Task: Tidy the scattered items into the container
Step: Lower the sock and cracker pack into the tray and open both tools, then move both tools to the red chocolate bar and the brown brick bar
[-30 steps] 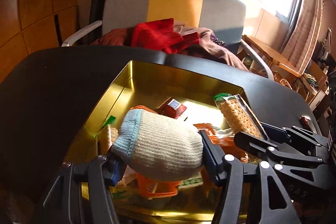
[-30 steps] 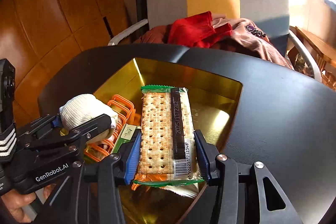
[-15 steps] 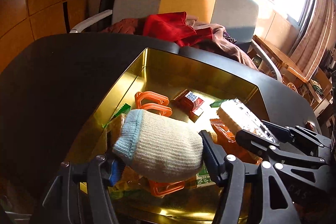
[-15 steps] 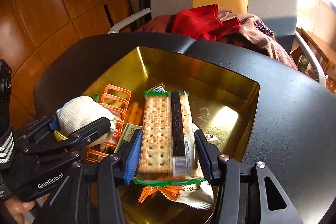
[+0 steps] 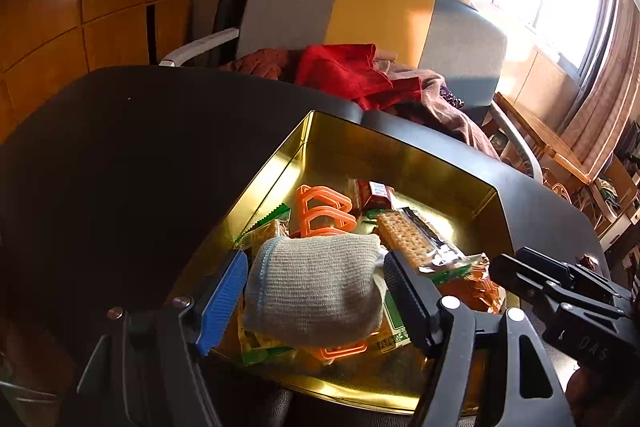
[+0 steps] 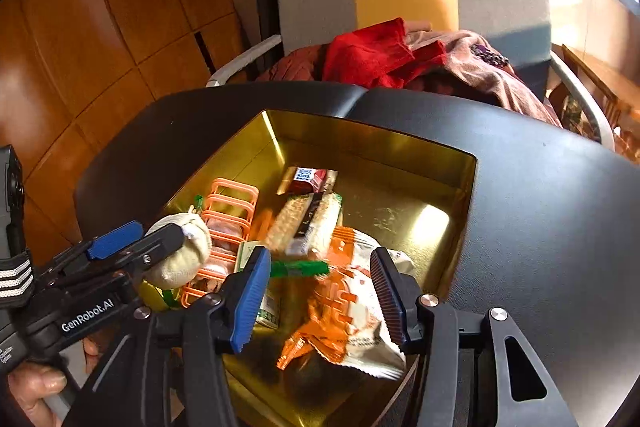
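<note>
Left wrist: sock [image 5: 316, 291] between tool [image 5: 312, 291] fingers.

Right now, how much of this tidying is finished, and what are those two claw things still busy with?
Mostly done. The gold tin already holds the cracker pack, an orange rack, an orange-white snack bag and a small red packet. The right gripper is open and empty above them. The left gripper looks open around the rolled sock, which sits over the tin, so releasing it seems the last step. One small wrapper lies on the table.
</note>
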The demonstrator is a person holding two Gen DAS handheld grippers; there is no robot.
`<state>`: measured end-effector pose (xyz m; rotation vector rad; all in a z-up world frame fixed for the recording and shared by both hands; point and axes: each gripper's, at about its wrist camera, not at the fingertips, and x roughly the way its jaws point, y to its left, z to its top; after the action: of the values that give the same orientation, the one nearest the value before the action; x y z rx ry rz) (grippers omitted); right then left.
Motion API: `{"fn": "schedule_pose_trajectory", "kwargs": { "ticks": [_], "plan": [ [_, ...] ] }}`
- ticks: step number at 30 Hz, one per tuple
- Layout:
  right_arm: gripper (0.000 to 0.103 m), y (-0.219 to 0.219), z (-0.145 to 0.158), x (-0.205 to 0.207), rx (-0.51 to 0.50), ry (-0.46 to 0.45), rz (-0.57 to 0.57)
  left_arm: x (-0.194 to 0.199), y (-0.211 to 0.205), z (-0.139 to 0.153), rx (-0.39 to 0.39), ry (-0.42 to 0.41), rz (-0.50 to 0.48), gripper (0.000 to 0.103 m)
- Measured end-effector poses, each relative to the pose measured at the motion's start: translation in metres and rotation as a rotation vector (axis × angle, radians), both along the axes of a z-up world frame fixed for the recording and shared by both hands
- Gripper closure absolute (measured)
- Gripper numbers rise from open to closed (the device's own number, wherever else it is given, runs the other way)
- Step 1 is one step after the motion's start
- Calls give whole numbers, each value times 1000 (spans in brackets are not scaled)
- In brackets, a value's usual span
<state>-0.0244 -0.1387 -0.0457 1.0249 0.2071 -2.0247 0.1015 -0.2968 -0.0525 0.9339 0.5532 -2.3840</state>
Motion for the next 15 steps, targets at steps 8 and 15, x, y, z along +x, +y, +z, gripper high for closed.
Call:
{"fn": "schedule_pose_trajectory", "kwargs": {
  "ticks": [8,15],
  "plan": [
    [49,68,-3,-17,-40,-18,-148,-12,47,16,-21,44,-133,31],
    [45,150,-15,-32,-31,-28,-306,-44,114,10,-24,4,-328,31]
  ]
}}
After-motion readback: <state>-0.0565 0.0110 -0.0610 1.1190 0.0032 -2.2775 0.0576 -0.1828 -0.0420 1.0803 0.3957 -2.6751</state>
